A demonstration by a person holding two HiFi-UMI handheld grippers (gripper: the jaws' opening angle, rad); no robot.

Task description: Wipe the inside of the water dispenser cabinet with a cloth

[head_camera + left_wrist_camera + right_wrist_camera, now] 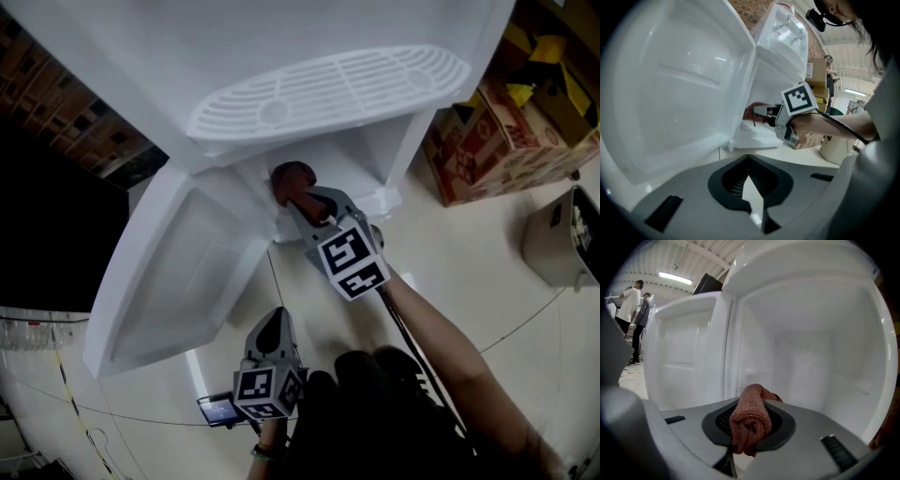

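The white water dispenser [328,89] stands with its lower cabinet [811,357] open and the cabinet door [178,272] swung out to the left. My right gripper [298,202] is shut on a rolled reddish-brown cloth [750,420], which reaches just inside the cabinet mouth, low on the left side. The cloth [289,180] shows as a dark red lump at the opening. My left gripper [272,330] hangs back near the floor in front of the door, its jaws a little apart with nothing between them. The left gripper view shows the right gripper [761,112] at the cabinet.
Cardboard boxes [506,122] stand right of the dispenser, and a pale bin [562,239] sits further right. A cable [525,319] trails across the light floor. Two people [633,310] stand far off on the left in the right gripper view.
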